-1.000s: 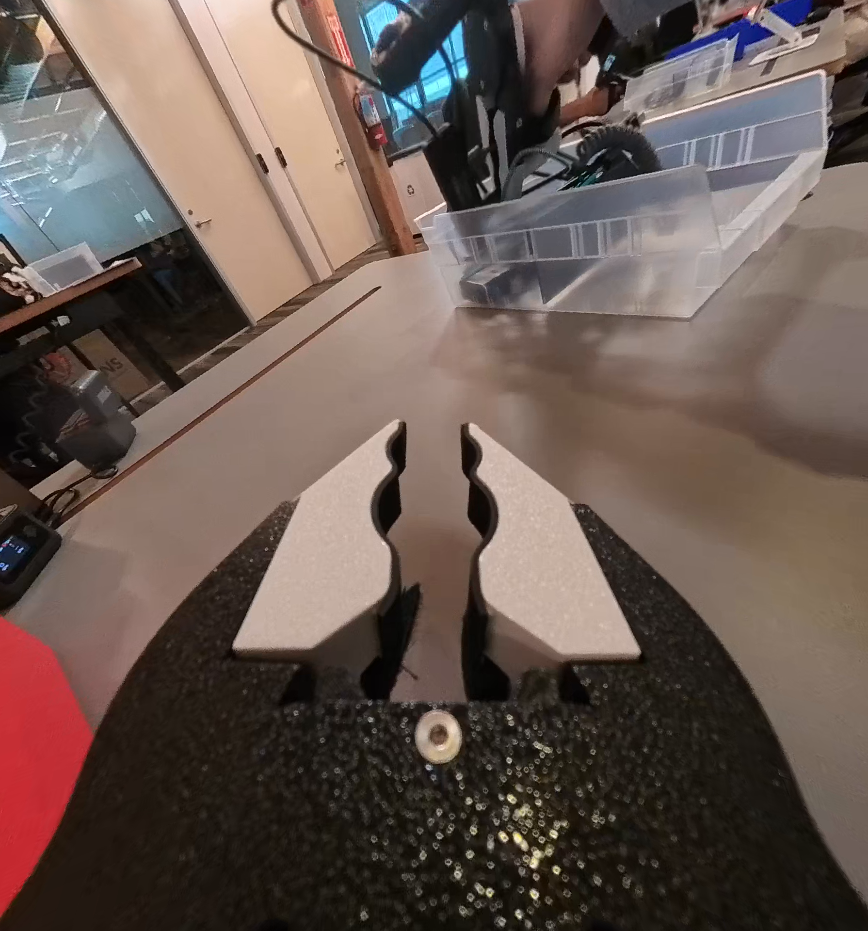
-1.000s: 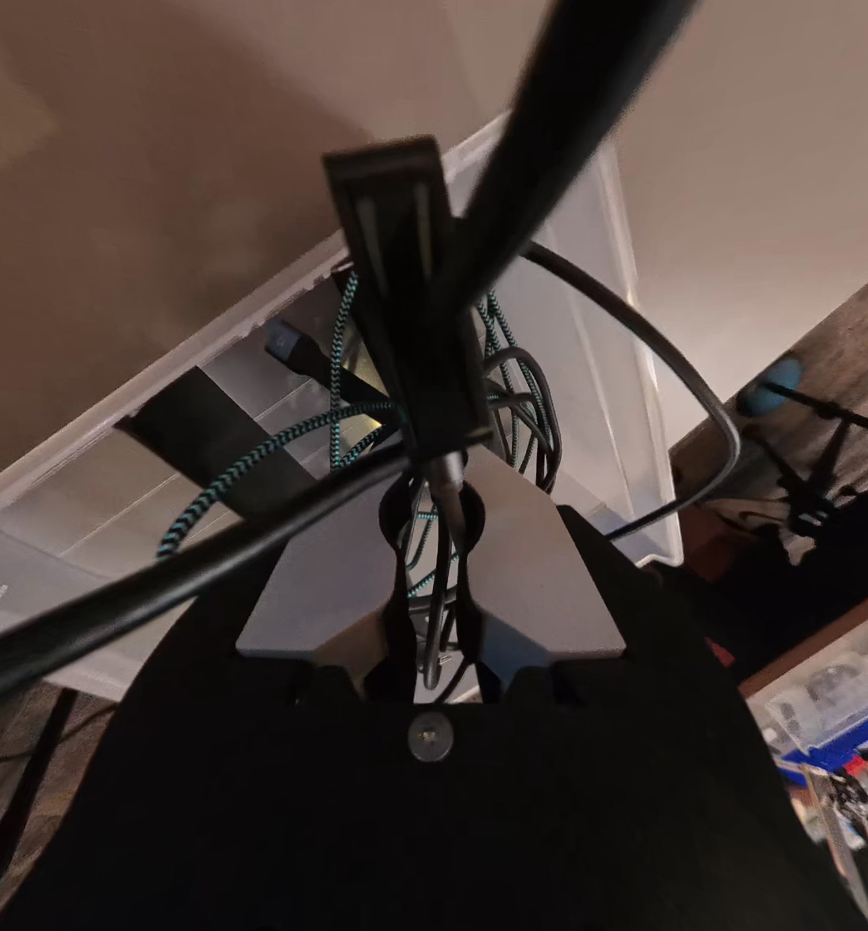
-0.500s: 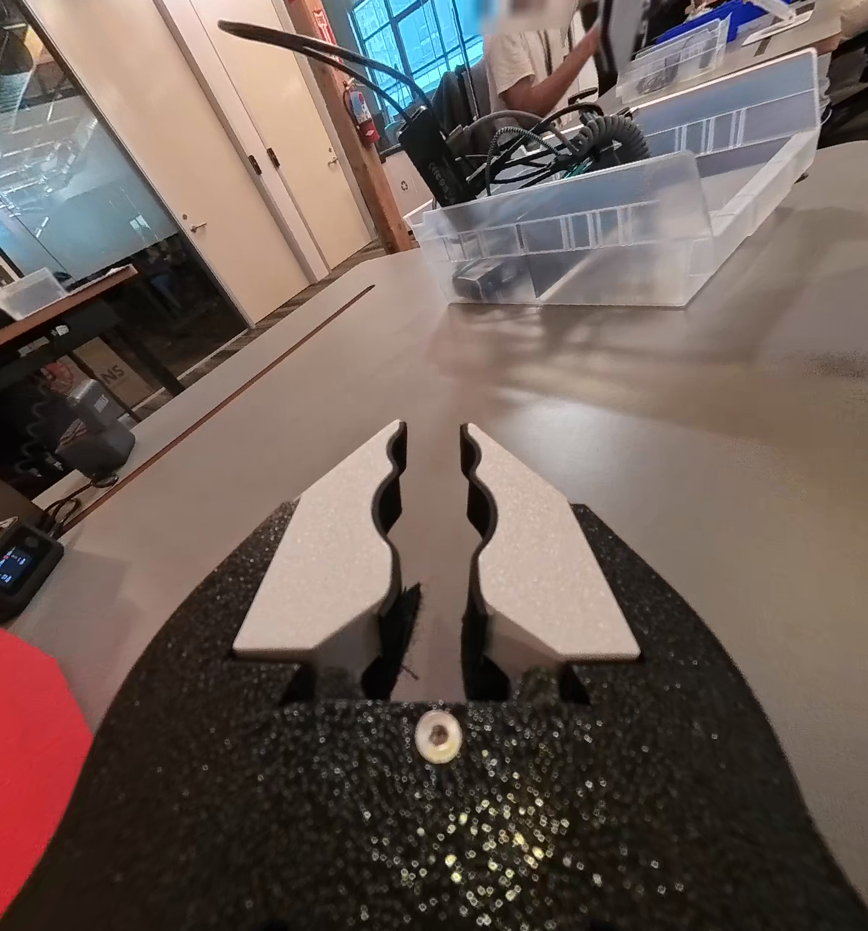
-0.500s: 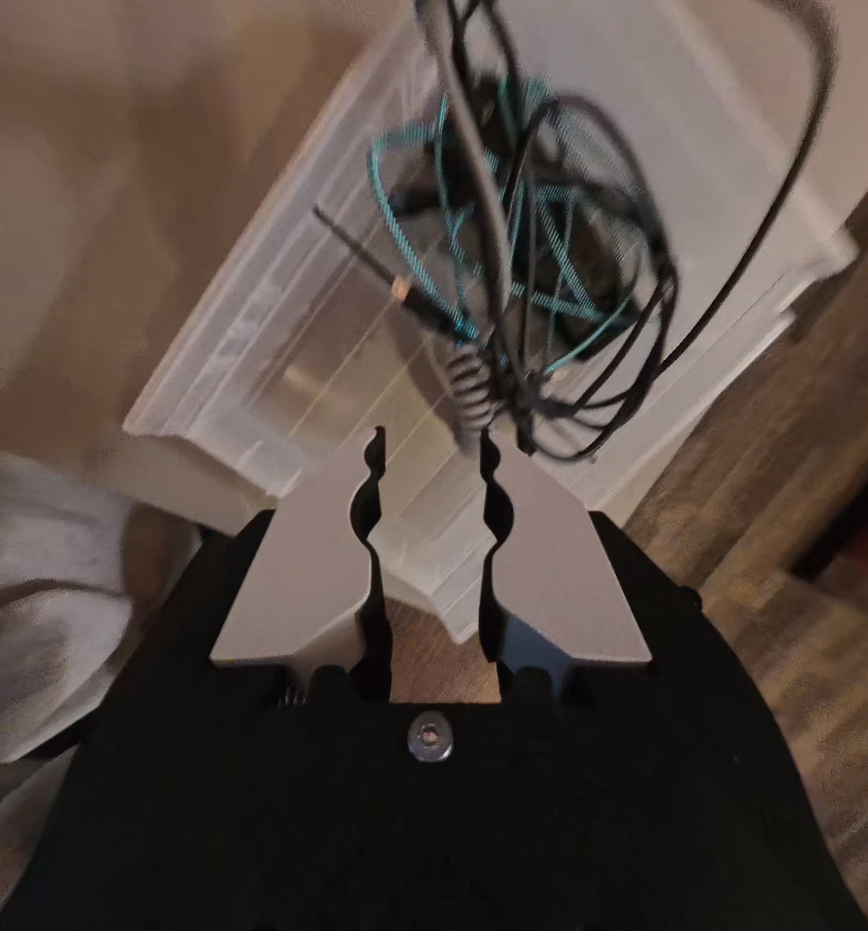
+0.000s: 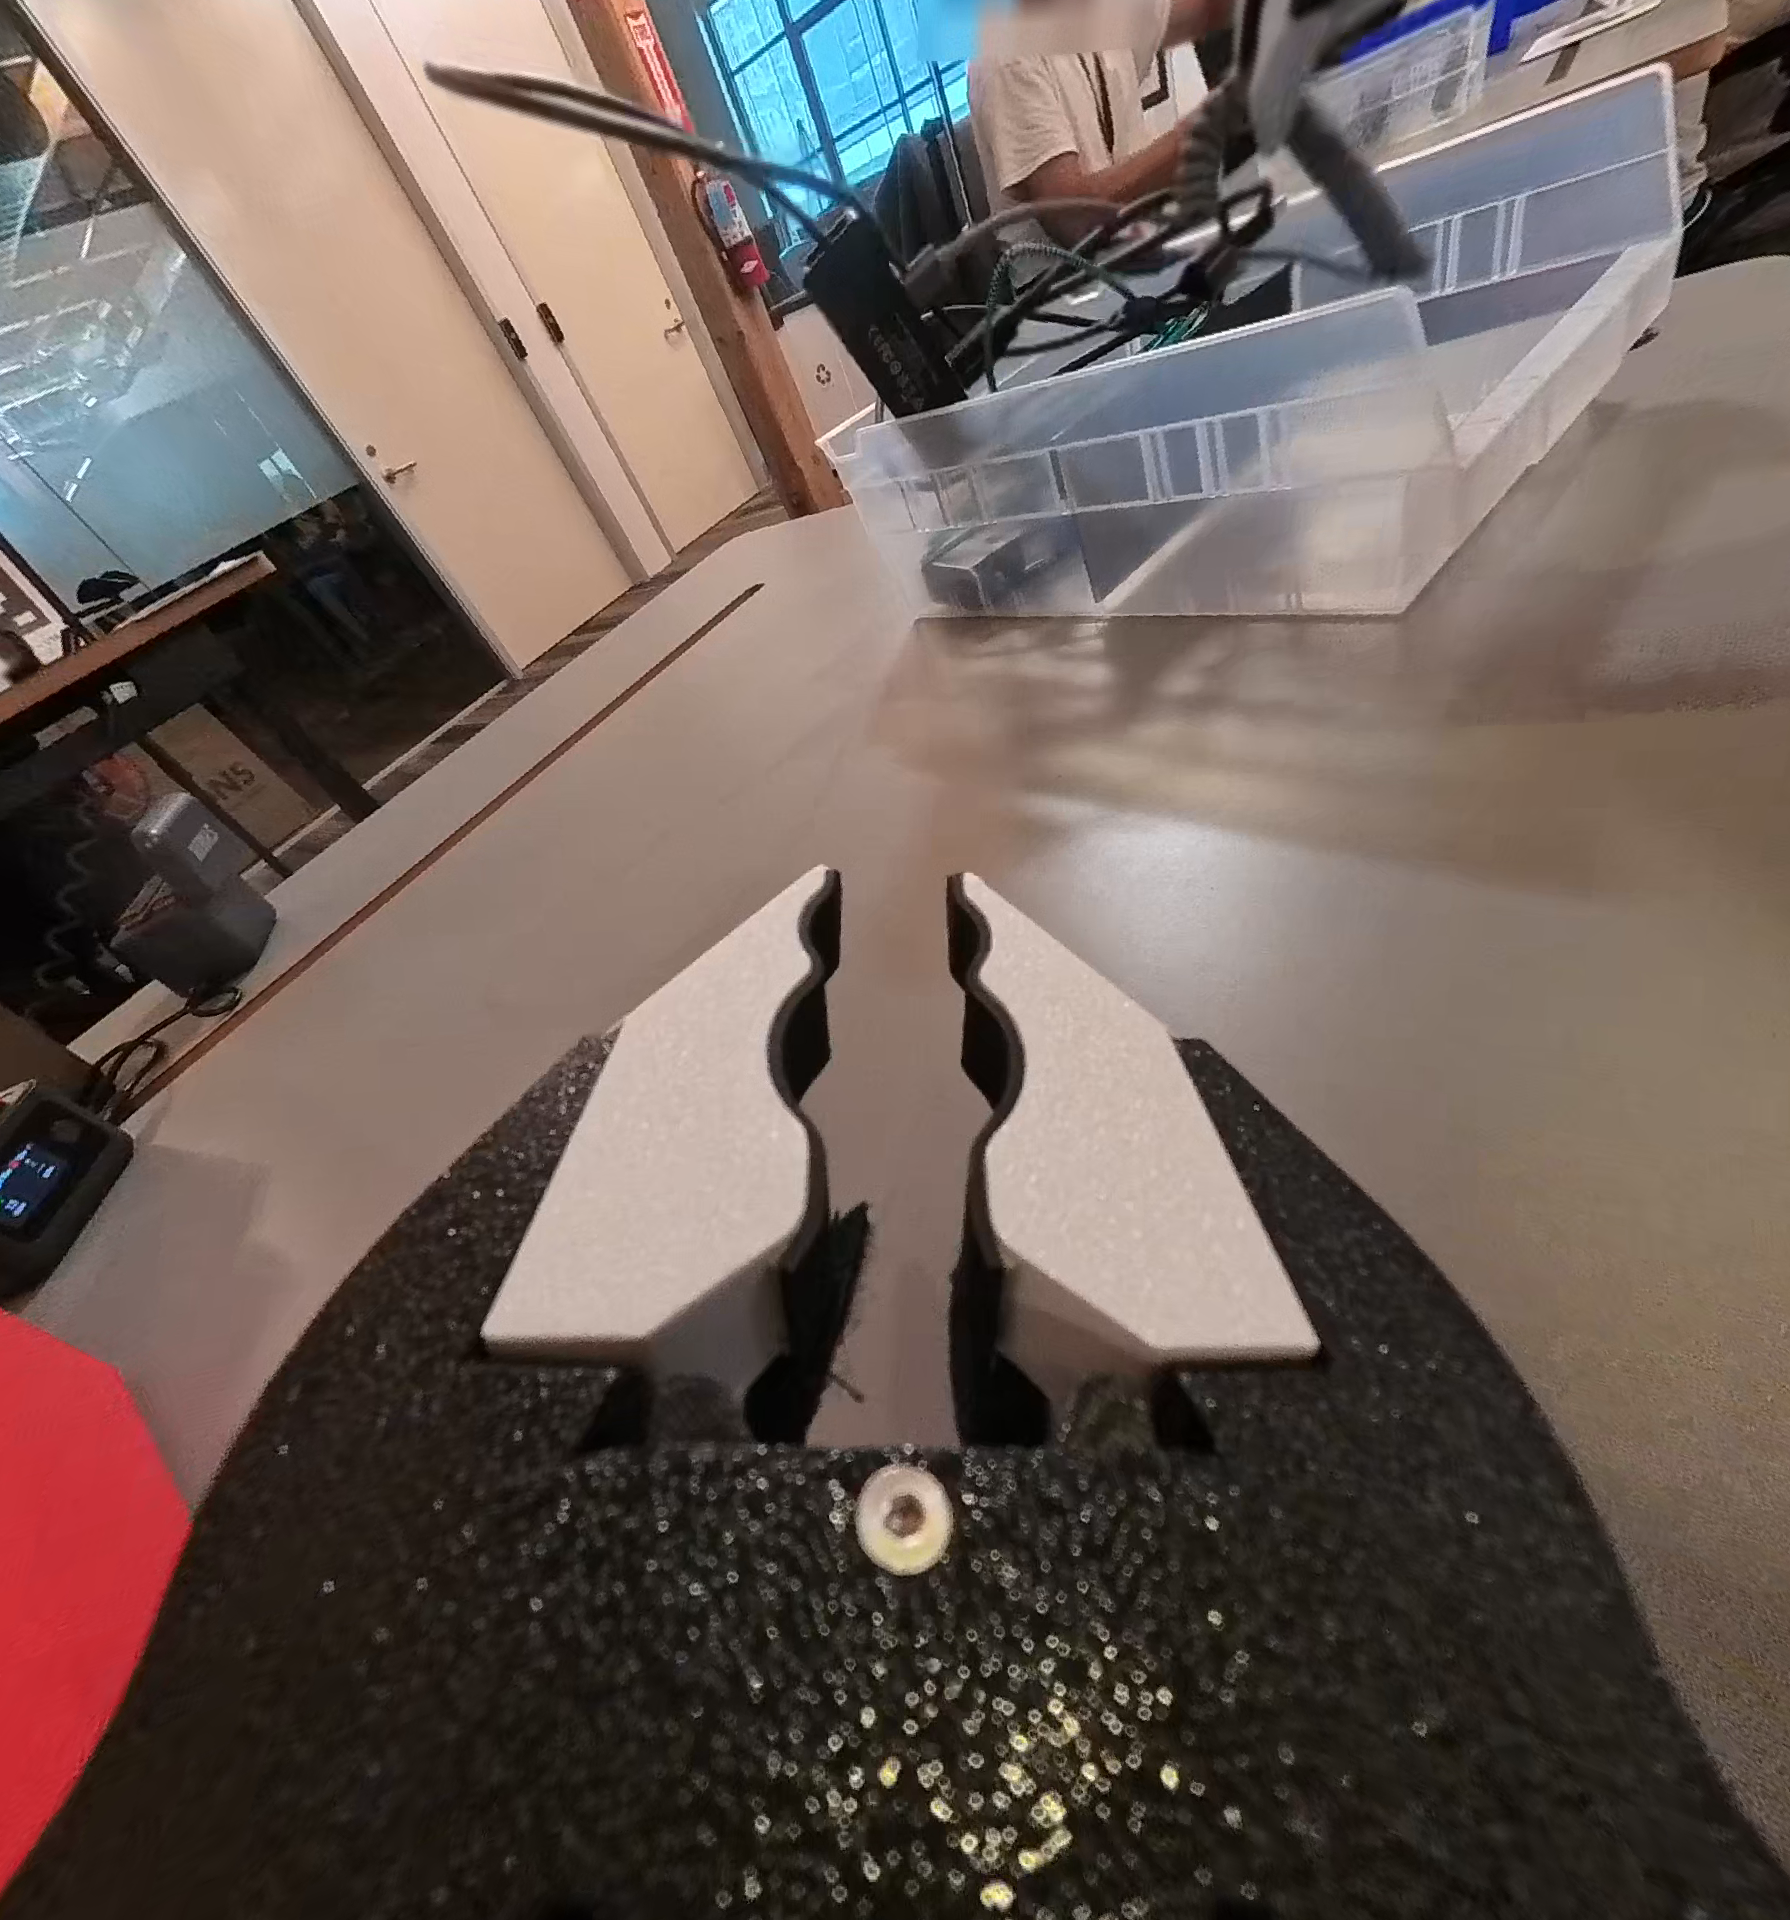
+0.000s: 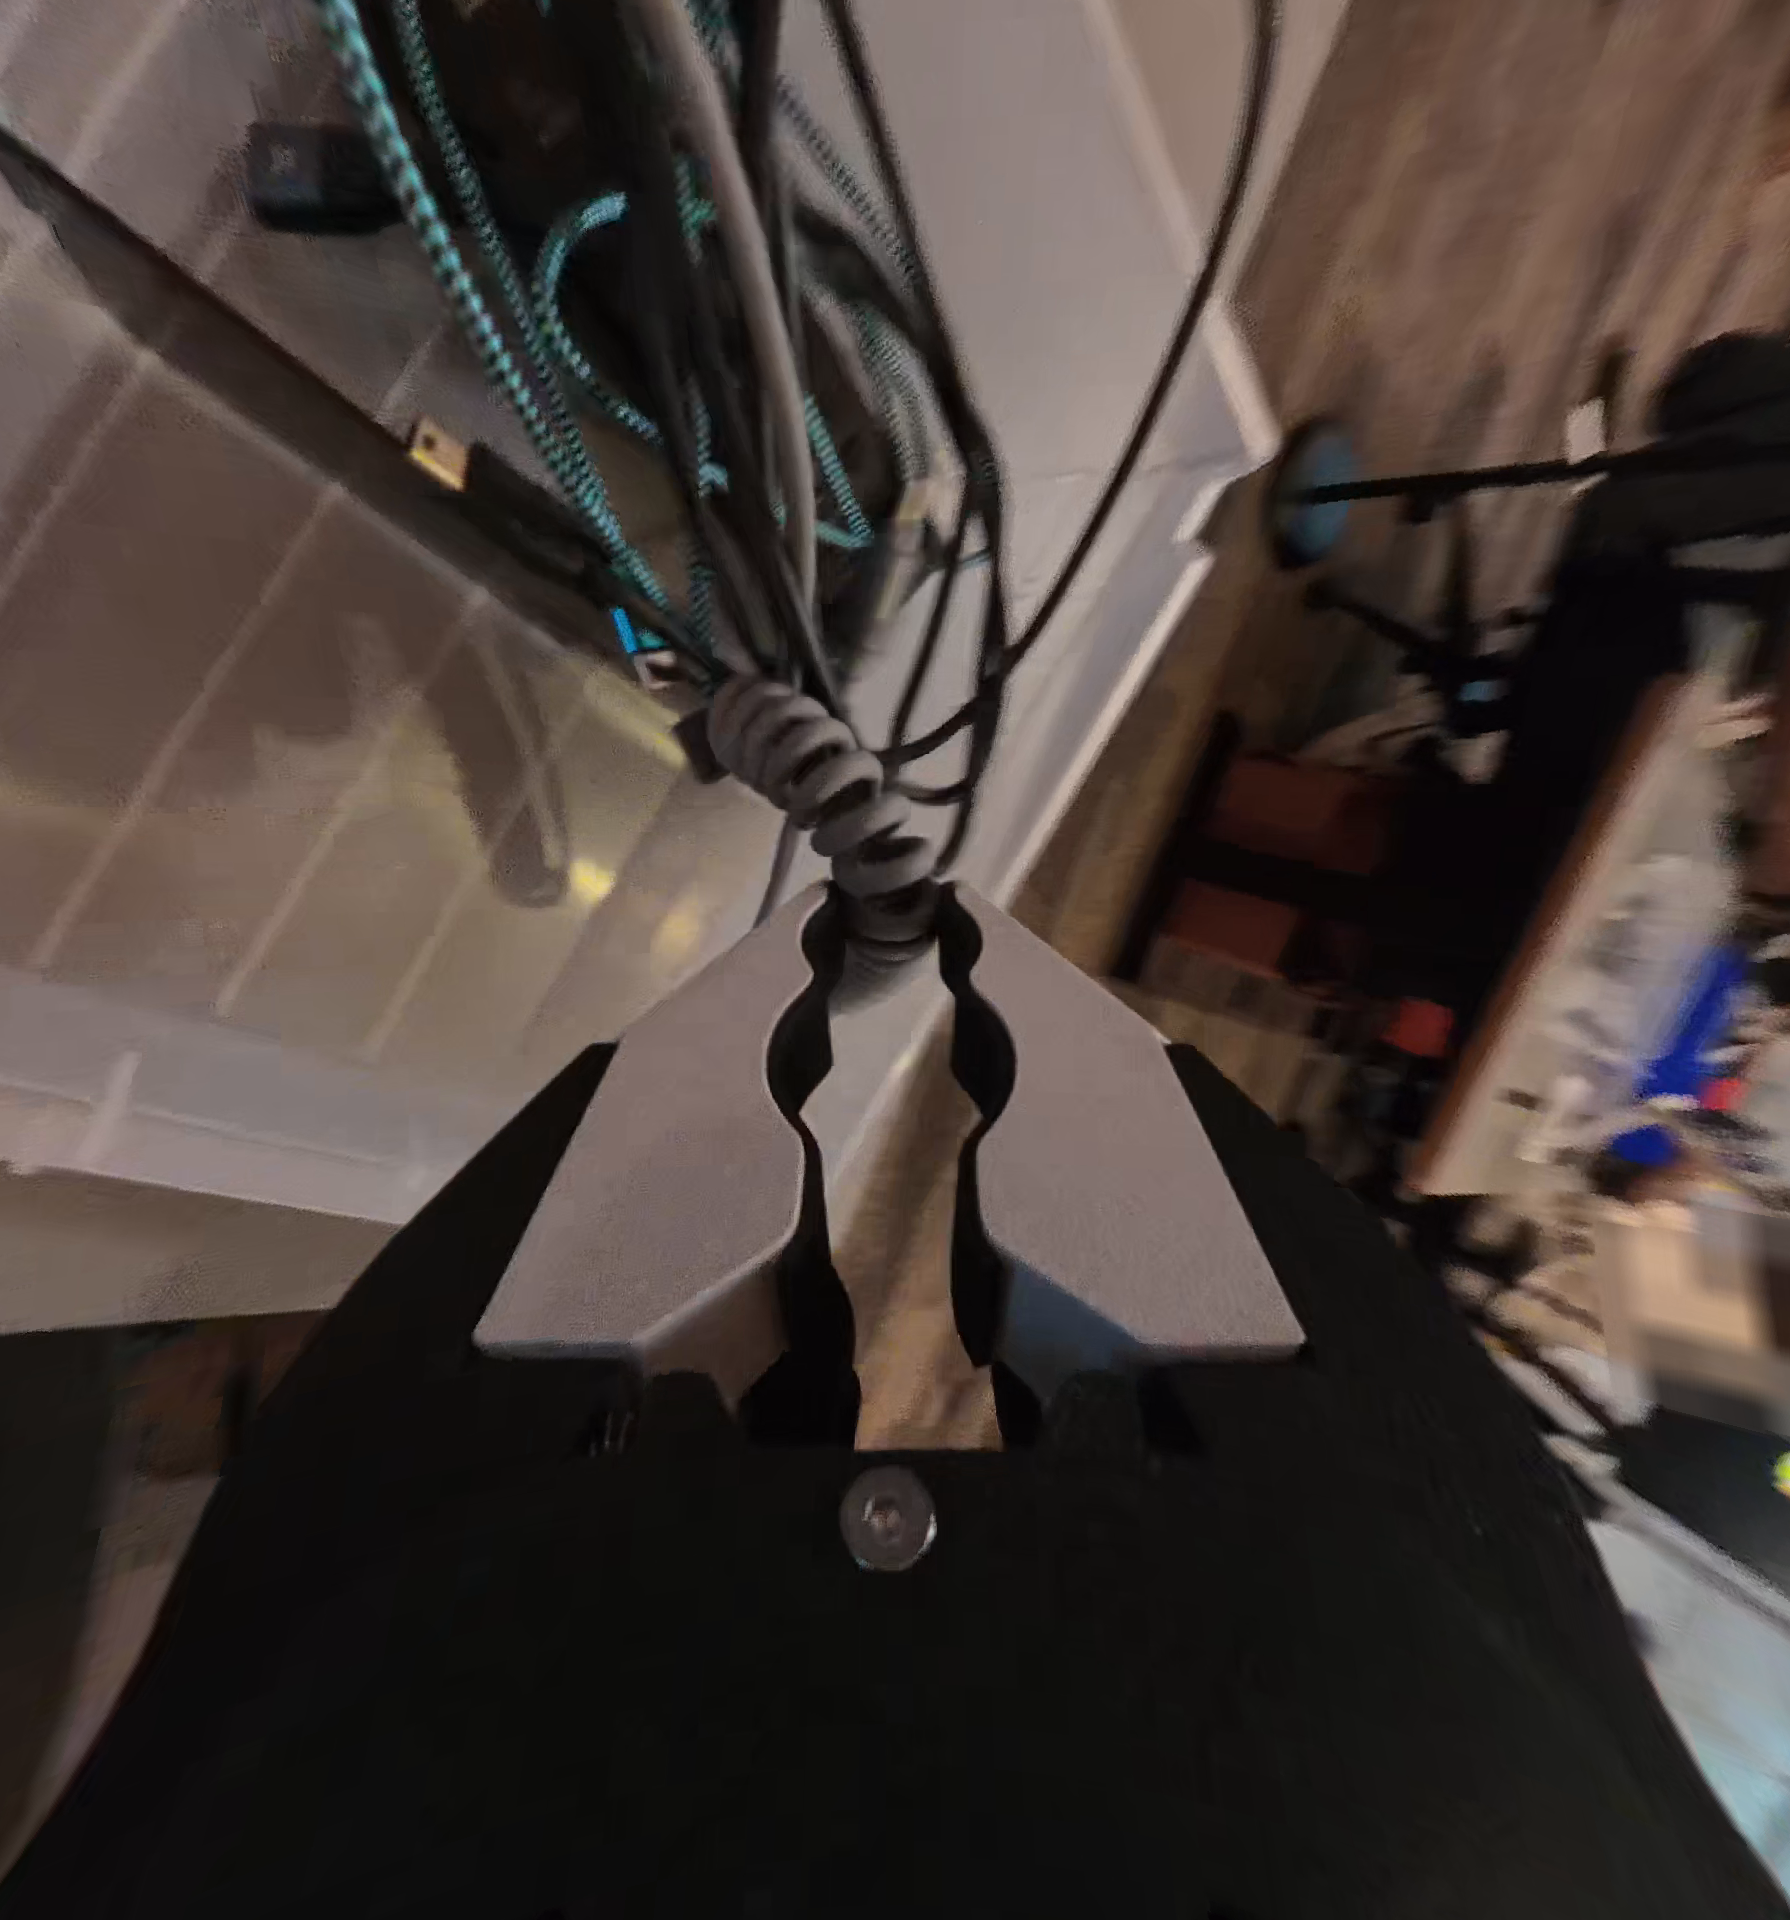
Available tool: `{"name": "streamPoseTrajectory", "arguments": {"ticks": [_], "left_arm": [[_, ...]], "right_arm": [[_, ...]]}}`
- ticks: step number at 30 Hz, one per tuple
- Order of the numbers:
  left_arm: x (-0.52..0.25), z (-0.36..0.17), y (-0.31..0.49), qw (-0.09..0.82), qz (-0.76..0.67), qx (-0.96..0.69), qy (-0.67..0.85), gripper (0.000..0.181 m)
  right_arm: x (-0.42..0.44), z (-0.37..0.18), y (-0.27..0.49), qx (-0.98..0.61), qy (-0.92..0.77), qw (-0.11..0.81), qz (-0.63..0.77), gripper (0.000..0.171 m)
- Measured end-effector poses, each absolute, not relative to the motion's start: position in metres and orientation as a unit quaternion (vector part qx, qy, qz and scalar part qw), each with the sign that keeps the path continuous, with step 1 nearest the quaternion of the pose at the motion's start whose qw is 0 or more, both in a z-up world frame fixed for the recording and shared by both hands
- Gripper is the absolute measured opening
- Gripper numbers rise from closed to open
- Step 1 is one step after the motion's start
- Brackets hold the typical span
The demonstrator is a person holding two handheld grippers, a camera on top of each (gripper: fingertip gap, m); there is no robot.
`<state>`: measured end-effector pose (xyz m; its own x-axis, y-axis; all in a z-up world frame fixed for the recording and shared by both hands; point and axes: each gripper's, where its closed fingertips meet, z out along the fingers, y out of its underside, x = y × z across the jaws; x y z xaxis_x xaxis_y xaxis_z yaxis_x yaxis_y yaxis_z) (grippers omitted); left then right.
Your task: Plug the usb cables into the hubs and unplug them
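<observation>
- Above the clear plastic bin (image 5: 1286,488), at 1 o'clock in the left wrist view, hangs a tangle of usb cables (image 6: 766,364), lifted partly clear of the bin.
- Right gripper (image 6: 886,914): its fingers are closed on a grey coiled cable (image 6: 818,769) at their tips, and the rest of the bundle dangles from that coil toward 12 o'clock in the right wrist view.
- Left gripper (image 5: 896,899): it rests low over the grey table (image 5: 1390,1039) with a narrow gap between its fingers and nothing in them.
- Handling, as a judgement: the cables are light and limp, the braided teal-and-black one (image 6: 423,208) likely less slippery than the smooth black ones. The knotted strands will probably drag each other along. A firmer hold would be on a rigid plug shell, not on the cord.
- Count: one bin and two grippers. The bundle holds at least five strands, with the exact number hidden by blur. One black hub (image 5: 880,312) leans at the bin's 11 o'clock corner, and a second dark block (image 5: 984,566) lies inside its near wall.
- Plugs: one blue-tongued connector (image 6: 636,644) shows at 10 o'clock from the coil.
- Background: one person (image 5: 1057,114) sits beyond the bin.
</observation>
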<state>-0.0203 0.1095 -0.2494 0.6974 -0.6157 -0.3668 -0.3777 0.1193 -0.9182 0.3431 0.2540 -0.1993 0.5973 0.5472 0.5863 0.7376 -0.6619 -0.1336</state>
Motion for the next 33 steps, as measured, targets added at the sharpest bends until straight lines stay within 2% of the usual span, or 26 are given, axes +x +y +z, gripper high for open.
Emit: {"name": "streamPoseTrajectory", "arguments": {"ticks": [1, 6, 10, 16, 23, 26, 30, 33], "left_arm": [[-0.020, -0.250, 0.109, 0.645, -0.091, -0.657, 0.380, 0.018], [-0.018, -0.251, 0.109, 0.644, -0.083, -0.654, 0.388, 0.017], [-0.017, -0.251, 0.108, 0.644, -0.081, -0.652, 0.392, 0.017], [-0.016, -0.252, 0.108, 0.642, -0.079, -0.652, 0.396, 0.017], [-0.014, -0.255, 0.107, 0.639, -0.070, -0.649, 0.407, 0.016], [-0.014, -0.256, 0.107, 0.638, -0.065, -0.649, 0.410, 0.017], [-0.017, -0.255, 0.108, 0.641, -0.058, -0.649, 0.406, 0.019], [-0.017, -0.255, 0.109, 0.641, -0.060, -0.651, 0.402, 0.020]], "right_arm": [[0.340, -0.188, 0.260, -0.856, -0.387, 0.199, -0.280, 0.016], [0.311, -0.147, 0.304, -0.707, -0.508, 0.307, -0.385, 0.015], [0.294, -0.188, 0.315, -0.735, -0.532, 0.314, -0.281, 0.016], [0.302, -0.224, 0.325, -0.850, -0.414, 0.297, -0.129, 0.016], [0.309, -0.259, 0.331, -0.913, -0.315, 0.257, -0.043, 0.016], [0.305, -0.250, 0.333, -0.917, -0.290, 0.271, -0.021, 0.018], [0.309, -0.182, 0.333, -0.882, -0.219, 0.417, 0.008, 0.052], [0.330, -0.137, 0.310, -0.831, -0.180, 0.527, -0.014, 0.067]]}}
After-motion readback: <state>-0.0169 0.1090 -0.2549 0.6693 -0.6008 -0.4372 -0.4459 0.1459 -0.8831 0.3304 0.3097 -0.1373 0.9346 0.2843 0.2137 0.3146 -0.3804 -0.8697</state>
